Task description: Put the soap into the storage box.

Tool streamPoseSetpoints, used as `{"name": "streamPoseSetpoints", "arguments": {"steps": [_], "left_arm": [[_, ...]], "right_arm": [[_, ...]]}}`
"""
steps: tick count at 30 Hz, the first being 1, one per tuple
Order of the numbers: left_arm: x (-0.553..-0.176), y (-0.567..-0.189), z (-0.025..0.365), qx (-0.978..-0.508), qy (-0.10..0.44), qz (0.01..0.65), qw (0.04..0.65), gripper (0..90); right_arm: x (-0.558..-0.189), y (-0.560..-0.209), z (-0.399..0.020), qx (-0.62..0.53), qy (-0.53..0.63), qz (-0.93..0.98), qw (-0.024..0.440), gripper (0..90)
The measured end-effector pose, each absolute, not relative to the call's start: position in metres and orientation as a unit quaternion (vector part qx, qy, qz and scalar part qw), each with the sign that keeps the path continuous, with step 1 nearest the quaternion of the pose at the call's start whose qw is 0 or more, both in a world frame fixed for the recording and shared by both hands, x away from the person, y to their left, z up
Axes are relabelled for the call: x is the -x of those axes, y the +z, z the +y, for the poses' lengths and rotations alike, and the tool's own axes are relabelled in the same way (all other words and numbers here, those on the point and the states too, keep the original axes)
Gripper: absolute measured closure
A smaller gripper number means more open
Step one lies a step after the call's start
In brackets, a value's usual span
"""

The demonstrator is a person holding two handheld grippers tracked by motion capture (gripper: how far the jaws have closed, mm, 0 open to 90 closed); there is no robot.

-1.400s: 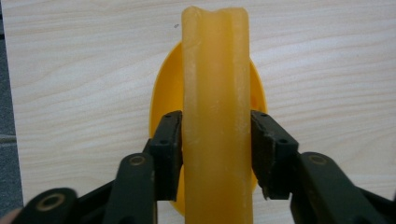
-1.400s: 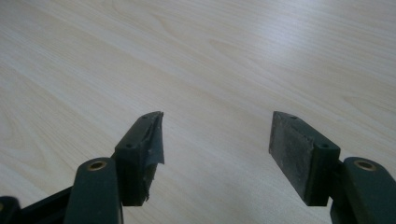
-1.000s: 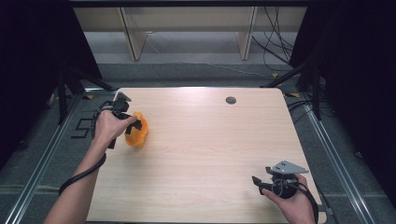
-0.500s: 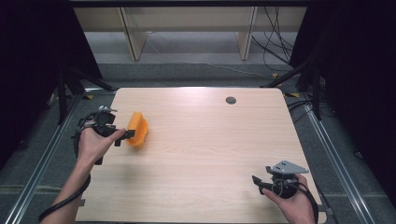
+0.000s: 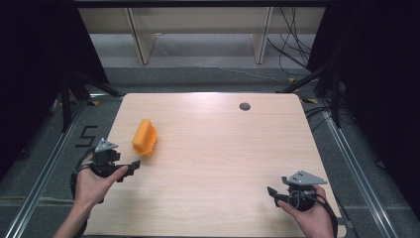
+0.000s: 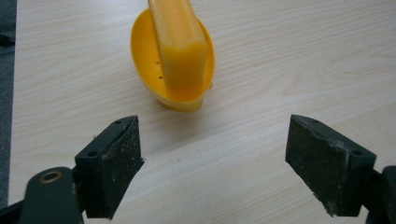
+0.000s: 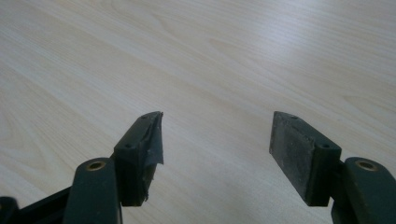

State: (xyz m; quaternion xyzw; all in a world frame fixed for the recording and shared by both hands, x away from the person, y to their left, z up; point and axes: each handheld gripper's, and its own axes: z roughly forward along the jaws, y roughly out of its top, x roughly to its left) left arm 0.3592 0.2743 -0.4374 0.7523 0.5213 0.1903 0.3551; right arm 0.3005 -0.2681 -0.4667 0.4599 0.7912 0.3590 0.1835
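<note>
The orange plastic scoop-shaped thing [image 5: 144,138] sits alone near the left edge of the light wooden table [image 5: 223,148], free to be picked up, since the left gripper [image 5: 130,167] just beside it and the right gripper [image 5: 271,192] by the near right corner both have jaws spread wide, holding nothing.

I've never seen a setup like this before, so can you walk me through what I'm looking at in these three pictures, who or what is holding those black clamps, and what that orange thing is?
A person stands at a wooden table with a hand-held two-jaw gripper in each hand. The high view looks down from above: the left gripper is at the left, the right gripper at the lower right. The other two pictures come from cameras riding on the grippers, looking along their black jaws. An orange plastic squeezer-like tool lies on the table ahead of the left gripper, apart from it; what it is exactly I cannot tell. Both grippers are open and hold nothing. A small dark round fitting sits near the table's far edge.
</note>
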Motion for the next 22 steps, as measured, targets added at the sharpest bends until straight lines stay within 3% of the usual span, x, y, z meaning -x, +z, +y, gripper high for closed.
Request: {"name": "streamPoseSetpoints", "arguments": {"steps": [11,17,22], "left_arm": [[-0.317,-0.491,0.270,-0.729,0.192,0.533,0.384,19.0],[-0.320,-0.499,0.270,-0.724,0.192,0.524,0.406,19.4],[-0.320,-0.503,0.267,-0.736,0.184,0.521,0.390,19.0]], "right_arm": [[-0.302,-0.466,-0.269,-0.446,0.364,0.795,0.190,35.4],[-0.303,-0.466,-0.270,-0.447,0.364,0.794,0.192,35.5],[-0.304,-0.467,-0.271,-0.449,0.363,0.793,0.193,35.5]]}}
